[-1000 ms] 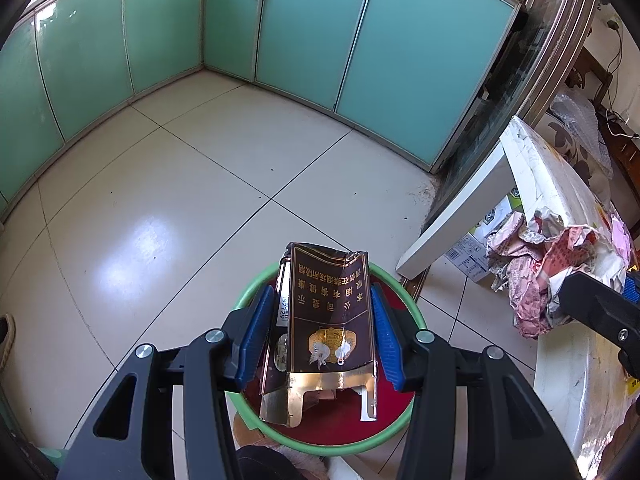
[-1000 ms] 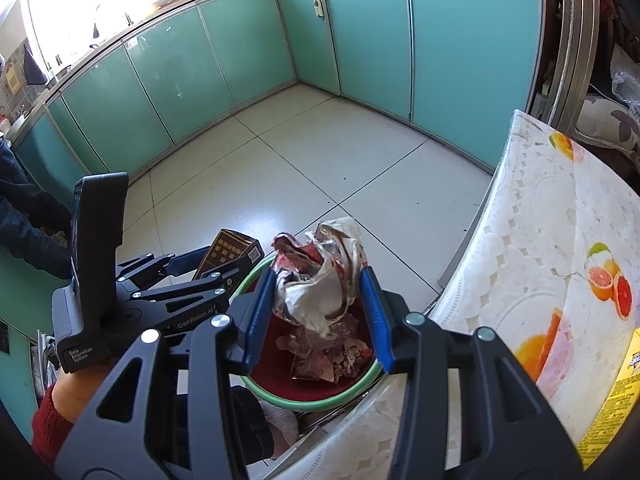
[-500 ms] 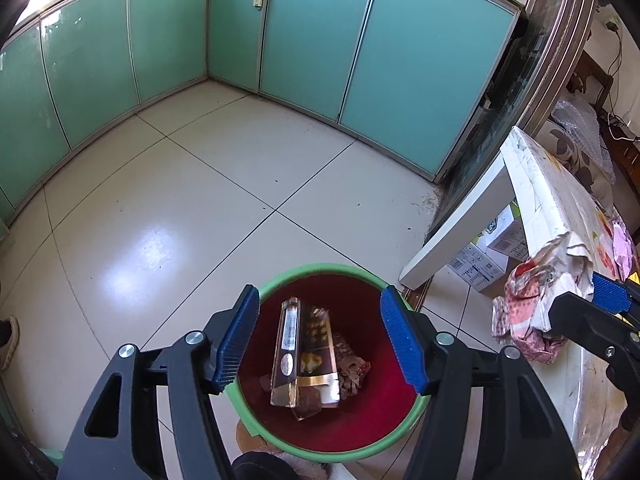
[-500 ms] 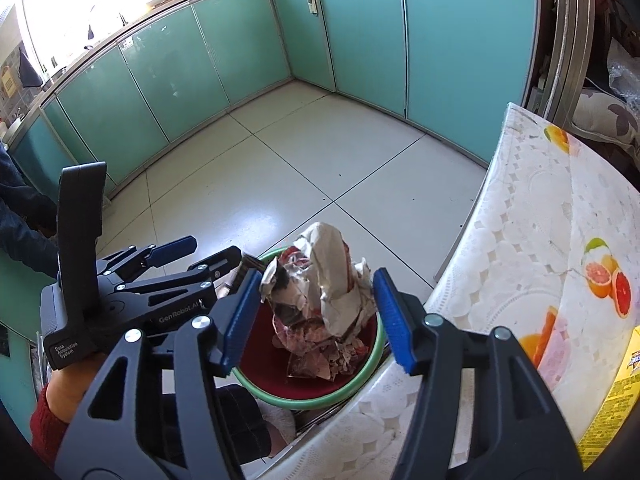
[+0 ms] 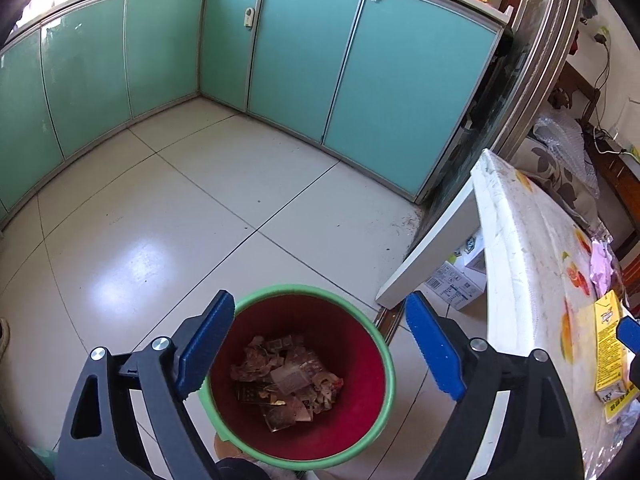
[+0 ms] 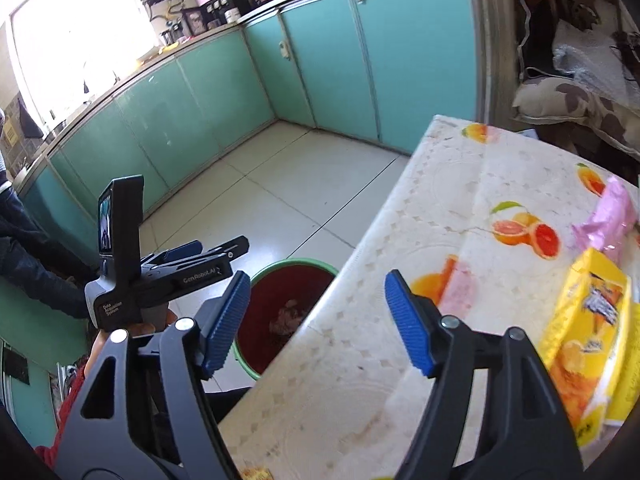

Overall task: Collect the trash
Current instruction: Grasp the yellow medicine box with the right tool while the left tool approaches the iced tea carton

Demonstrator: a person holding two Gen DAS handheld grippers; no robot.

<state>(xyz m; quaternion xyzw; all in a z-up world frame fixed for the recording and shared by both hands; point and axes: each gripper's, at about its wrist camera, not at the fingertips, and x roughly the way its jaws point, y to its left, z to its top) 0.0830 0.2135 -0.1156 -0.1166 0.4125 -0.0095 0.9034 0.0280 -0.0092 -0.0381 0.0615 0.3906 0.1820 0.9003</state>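
- Now the left hand-held gripper [image 5: 320,354] hangs over the green bin [image 5: 382,344], its jaws having just opened wide and empty, since the trash [image 5: 286,380] lies inside.
- Meanwhile the right hand-held gripper [image 6: 318,320], jaws likewise just opened and empty, points over the worktop [image 6: 460,184] toward the yellow carton [image 6: 588,320], likely next.

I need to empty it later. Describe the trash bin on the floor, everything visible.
The trash bin is a round, plastic-looking bucket with a green rim and outside and a dark red inside. It stands upright and uncovered on the tiled floor, close beside the table edge. Crumpled wrappers and a dark flattened box cover its bottom; most of it is unfilled. Nothing grips it.
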